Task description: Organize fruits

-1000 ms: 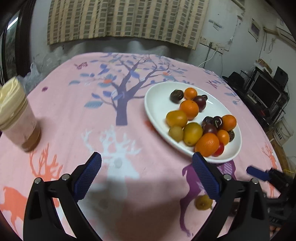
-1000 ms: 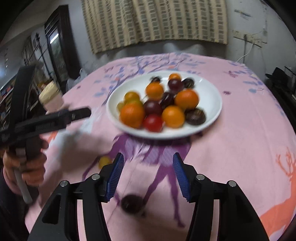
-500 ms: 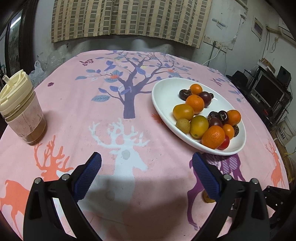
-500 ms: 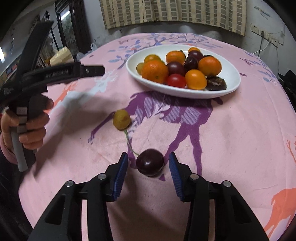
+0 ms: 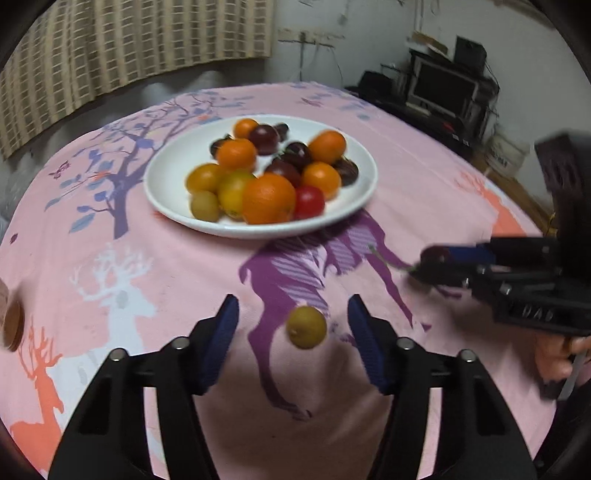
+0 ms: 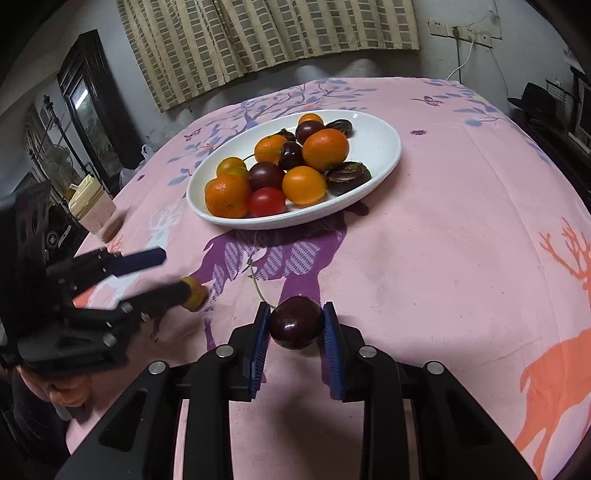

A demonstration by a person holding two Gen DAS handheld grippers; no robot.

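Observation:
A white oval plate (image 5: 173, 162) (image 6: 380, 147) holds several oranges, yellow fruits, dark cherries and a red tomato. A small yellow-green fruit (image 5: 306, 326) (image 6: 195, 293) lies on the pink cloth between the fingers of my open left gripper (image 5: 293, 328), apart from both pads. My right gripper (image 6: 297, 326) is shut on a dark cherry (image 6: 295, 326) with a long stem, low over the cloth. In the left wrist view the right gripper (image 5: 443, 258) shows at the right with the cherry (image 5: 434, 254).
A cream-lidded cup (image 6: 92, 206) stands on the table's left side; its edge shows in the left wrist view (image 5: 11, 325). A monitor and clutter (image 5: 443, 88) lie beyond the table's right edge. A curtain (image 6: 266, 33) hangs behind.
My left gripper swung right and down until its open fingers straddled the yellow-green fruit. My right gripper's fingers closed onto the dark cherry.

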